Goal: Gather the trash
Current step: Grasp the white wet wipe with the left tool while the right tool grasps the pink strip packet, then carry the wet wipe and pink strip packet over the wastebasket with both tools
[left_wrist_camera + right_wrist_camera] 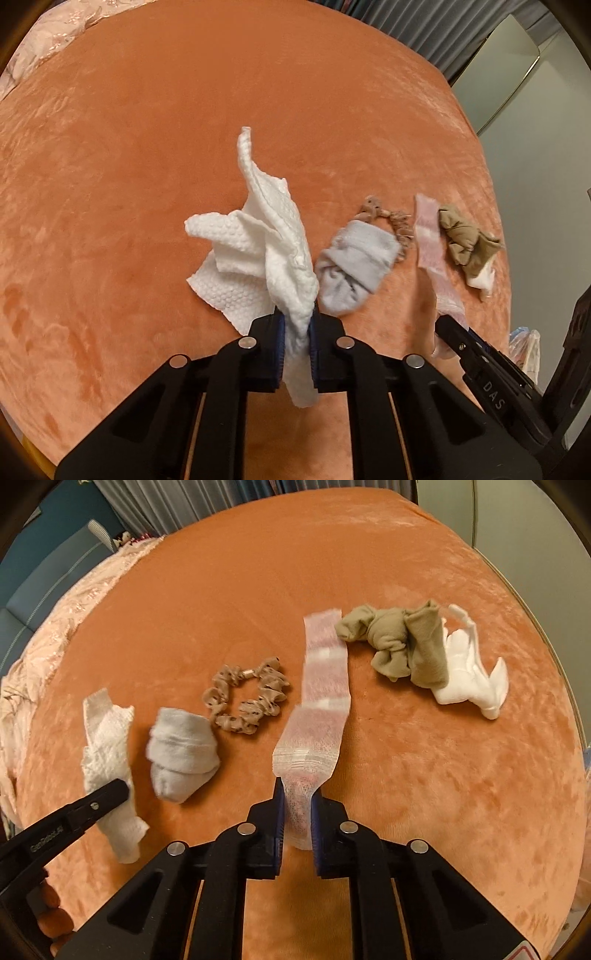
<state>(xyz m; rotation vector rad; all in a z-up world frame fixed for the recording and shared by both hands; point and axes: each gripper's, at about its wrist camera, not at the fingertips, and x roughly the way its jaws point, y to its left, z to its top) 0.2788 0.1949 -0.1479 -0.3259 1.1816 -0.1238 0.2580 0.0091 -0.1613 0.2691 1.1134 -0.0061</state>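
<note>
On an orange plush bed cover (184, 147) that fills both views, the left gripper (298, 339) is pinching a crumpled white paper towel (266, 243) at the lower centre of the left wrist view, its blue pads pressed against the bunched paper, with the rest of the sheet spreading up and to the left over the cover and one end hanging down below the jaws. In the right wrist view the right gripper (298, 816) is clamped on the near end of a long pink-and-white wrapper strip (321, 686), which runs up from the jaws toward the upper centre of the frame. Between the two held pieces lie a rolled grey sock (181, 753) and, just above and to its right, a beige spotted scrunchie (245, 698). At the upper right of the right wrist view, a knotted olive-brown cloth (402, 646) lies partly over a crumpled white tissue (469, 679), its left end near the wrapper's far end. A pale pink quilt (55, 646) lies along the left edge. At the lower right edge of the left wrist view, part of a thin plastic bag (526, 349) shows; its contents cannot be made out.
</note>
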